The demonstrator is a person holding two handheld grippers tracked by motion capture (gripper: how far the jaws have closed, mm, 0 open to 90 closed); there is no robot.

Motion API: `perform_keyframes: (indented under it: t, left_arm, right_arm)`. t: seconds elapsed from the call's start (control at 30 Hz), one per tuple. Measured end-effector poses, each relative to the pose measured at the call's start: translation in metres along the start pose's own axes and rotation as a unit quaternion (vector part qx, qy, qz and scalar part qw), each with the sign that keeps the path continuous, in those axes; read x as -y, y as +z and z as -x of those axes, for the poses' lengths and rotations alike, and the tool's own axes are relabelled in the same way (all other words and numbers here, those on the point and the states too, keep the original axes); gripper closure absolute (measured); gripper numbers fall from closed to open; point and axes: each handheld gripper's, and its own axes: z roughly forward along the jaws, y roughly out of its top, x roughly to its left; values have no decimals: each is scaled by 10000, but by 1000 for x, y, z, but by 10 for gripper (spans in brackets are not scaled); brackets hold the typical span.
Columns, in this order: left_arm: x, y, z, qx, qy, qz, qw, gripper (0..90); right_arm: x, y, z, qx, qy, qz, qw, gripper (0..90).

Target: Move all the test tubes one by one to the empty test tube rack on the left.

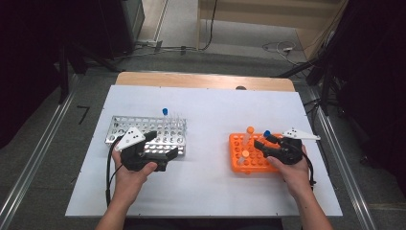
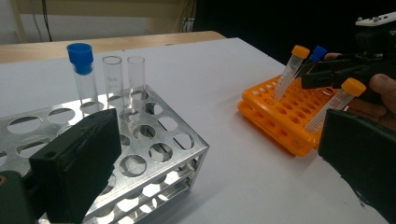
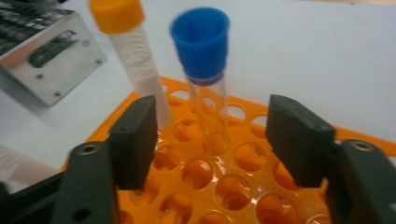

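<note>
The blue-capped tube (image 3: 203, 74) stands upright in a hole of the orange rack (image 1: 237, 160), toward the 3 o'clock side of the worktop (image 1: 210, 110). The right gripper (image 3: 212, 140) straddles it: the tube rises between the fingers (image 3: 135, 140) at 12 o'clock, its long axis vertical, with a gap on each side, so nothing is grasped yet. The right hand is much the nearer. The left gripper (image 1: 160, 154) rests released by the metal rack (image 1: 119, 125), holding nothing.
</note>
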Motion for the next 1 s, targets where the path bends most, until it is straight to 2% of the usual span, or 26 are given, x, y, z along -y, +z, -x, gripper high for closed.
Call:
perform_keyframes:
  t: [0.07, 0.3, 0.47, 0.6, 0.83, 0.9, 0.97, 1.0]
  left_arm:
    - [0, 1, 0, 1, -5, 1, 10000, 0]
    - [3, 2, 1, 9, -5, -11, 10000, 0]
    - [3, 3, 3, 25, 22, -39, 10000, 0]
    - [3, 3, 4, 49, 27, -22, 10000, 0]
    - [4, 5, 5, 96, 29, -36, 9999, 0]
    - [4, 5, 6, 55, 74, -77, 9999, 0]
    - [6, 5, 6, 135, 188, -72, 9997, 0]
    - [6, 3, 6, 135, 172, -58, 9997, 0]
  right_arm:
    - [2, 2, -2, 45, 8, 28, 10000, 448]
    - [6, 10, -14, 250, -283, -21, 9993, 611]
    - [8, 10, -16, 477, -273, 20, 9985, 732]
    - [9, 7, -13, 530, -181, 141, 9983, 745]
    - [2, -10, -10, 360, -155, 449, 9982, 748]
    - [-1, -17, -10, 336, -189, 531, 9978, 747]
    - [-4, -24, -10, 287, -199, 621, 9975, 747]
    - [-5, -27, -10, 273, -193, 655, 9973, 747]
